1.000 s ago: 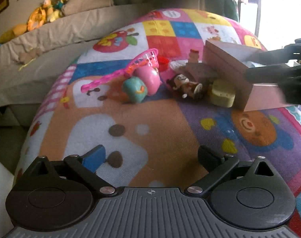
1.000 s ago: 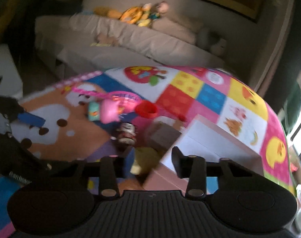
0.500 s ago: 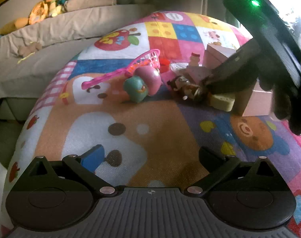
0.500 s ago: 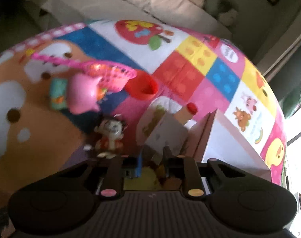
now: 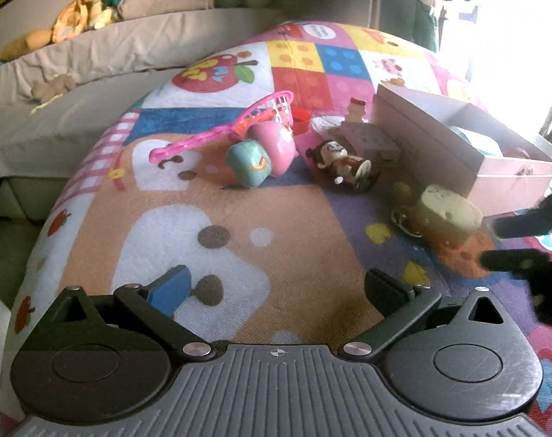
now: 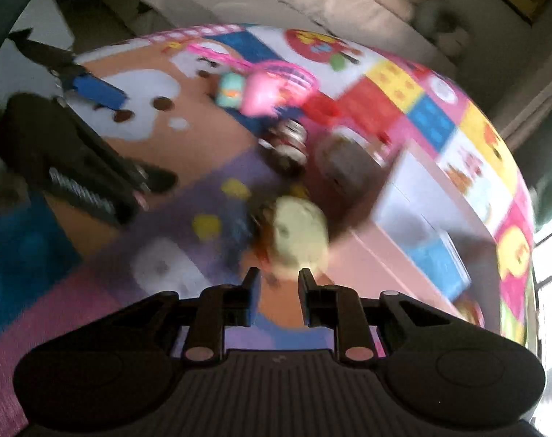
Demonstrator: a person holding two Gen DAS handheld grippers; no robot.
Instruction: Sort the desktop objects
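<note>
A pale yellow toy (image 5: 447, 215) sits tilted on the play mat (image 5: 210, 211) in front of the open pink box (image 5: 421, 138). My right gripper (image 5: 488, 242) comes in from the right edge, shut, with its tips on the toy's near edge. In the blurred right wrist view the pale yellow toy (image 6: 301, 236) sits just beyond my right gripper (image 6: 278, 276), beside the pink box (image 6: 366, 262). My left gripper (image 5: 276, 284) hovers open over the mat with nothing between its fingers. The left gripper (image 6: 126, 134) also shows in the right wrist view.
A small figure (image 5: 343, 164), a teal cube toy (image 5: 248, 162), a pink toy (image 5: 276, 145), a pink net scoop (image 5: 221, 134), a red cup (image 5: 301, 122) and a brown carton (image 5: 370, 138) lie mid-mat. A grey sofa (image 5: 94, 54) with plush toys runs behind.
My right gripper closed over the yellow toy and pulled back toward the near right. The toy came with it and now sits tilted, away from the box. The left gripper stayed put.
</note>
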